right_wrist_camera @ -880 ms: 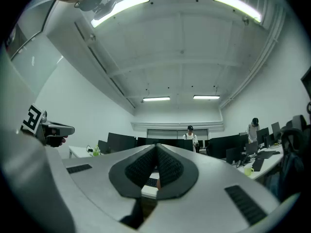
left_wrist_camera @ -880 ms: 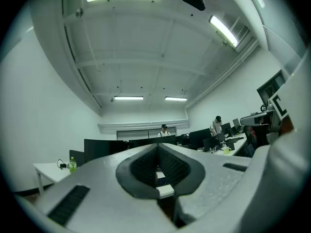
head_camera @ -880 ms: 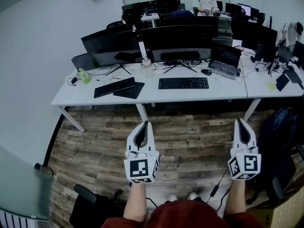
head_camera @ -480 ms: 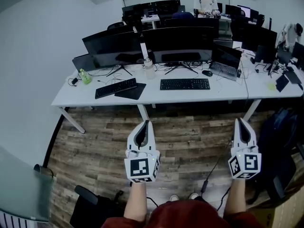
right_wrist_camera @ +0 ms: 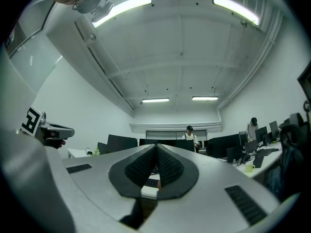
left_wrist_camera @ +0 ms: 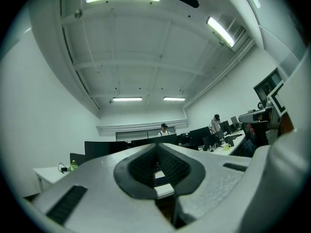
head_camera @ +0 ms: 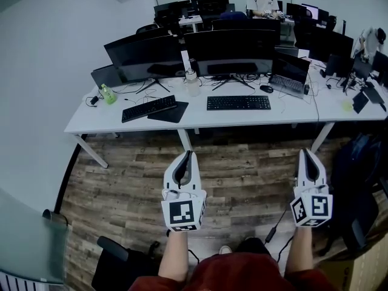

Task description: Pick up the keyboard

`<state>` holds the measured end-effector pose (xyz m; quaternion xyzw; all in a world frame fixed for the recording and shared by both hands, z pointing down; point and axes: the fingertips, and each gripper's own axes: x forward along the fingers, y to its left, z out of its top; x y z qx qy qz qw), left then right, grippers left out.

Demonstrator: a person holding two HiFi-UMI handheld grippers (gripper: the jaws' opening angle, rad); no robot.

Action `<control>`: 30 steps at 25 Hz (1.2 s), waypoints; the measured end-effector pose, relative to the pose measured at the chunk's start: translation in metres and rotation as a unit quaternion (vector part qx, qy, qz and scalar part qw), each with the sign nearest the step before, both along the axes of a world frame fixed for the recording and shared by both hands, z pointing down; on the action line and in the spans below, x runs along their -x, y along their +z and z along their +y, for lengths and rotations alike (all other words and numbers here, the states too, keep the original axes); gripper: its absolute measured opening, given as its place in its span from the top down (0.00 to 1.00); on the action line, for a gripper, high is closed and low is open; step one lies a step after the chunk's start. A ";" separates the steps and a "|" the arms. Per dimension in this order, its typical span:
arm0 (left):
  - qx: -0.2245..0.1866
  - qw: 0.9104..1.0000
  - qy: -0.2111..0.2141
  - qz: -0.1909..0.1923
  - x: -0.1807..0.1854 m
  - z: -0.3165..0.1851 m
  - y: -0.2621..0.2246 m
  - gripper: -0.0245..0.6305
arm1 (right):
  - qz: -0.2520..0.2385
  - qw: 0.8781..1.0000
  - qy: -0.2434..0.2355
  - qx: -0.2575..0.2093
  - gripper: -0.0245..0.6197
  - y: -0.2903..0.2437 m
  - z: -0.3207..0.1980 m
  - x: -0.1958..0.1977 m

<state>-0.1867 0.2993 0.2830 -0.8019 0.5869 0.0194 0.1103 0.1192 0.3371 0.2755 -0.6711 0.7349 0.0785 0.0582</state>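
Two black keyboards lie on the long white desk [head_camera: 242, 119] in the head view: one [head_camera: 239, 102] in front of the middle monitor, another [head_camera: 149, 108] further left, angled. My left gripper [head_camera: 187, 154] and right gripper [head_camera: 305, 153] are held over the wooden floor, well short of the desk, both shut with nothing between the jaws. In the left gripper view the jaws [left_wrist_camera: 156, 147] meet in a line and a strip of desk shows below them. In the right gripper view the shut jaws [right_wrist_camera: 156, 147] point at the far monitors.
Black monitors [head_camera: 230, 46], a laptop [head_camera: 288, 71], a mouse [head_camera: 266, 89], a bottle [head_camera: 192, 83] and a green bottle [head_camera: 108, 94] stand on the desk. A black mat [head_camera: 168, 111] lies by the left keyboard. A person [head_camera: 262, 0] stands at the back. A chair base [head_camera: 118, 259] and a dark bag [head_camera: 357, 193] flank me.
The desk and keyboards sit slightly lower and nearer in the head view than before. Both grippers keep their places in the view and stay shut.
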 end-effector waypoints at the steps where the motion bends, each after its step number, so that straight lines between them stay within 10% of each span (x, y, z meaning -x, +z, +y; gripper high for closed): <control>1: 0.004 1.000 0.001 -0.001 0.001 -0.002 0.003 0.95 | -0.004 1.000 0.002 -0.001 0.96 0.001 -0.001 0.000; 12: 0.045 0.999 0.015 0.016 0.004 -0.049 0.027 0.54 | -0.010 1.000 -0.008 0.014 0.44 0.023 -0.047 0.004; 19: 0.075 0.996 0.014 -0.051 -0.022 -0.105 0.048 0.52 | 0.030 0.999 -0.019 0.025 0.40 0.034 -0.104 -0.001; 30: 0.074 0.997 0.012 -0.024 -0.051 -0.219 0.045 0.52 | 0.023 0.999 -0.021 0.037 0.40 0.043 -0.220 -0.042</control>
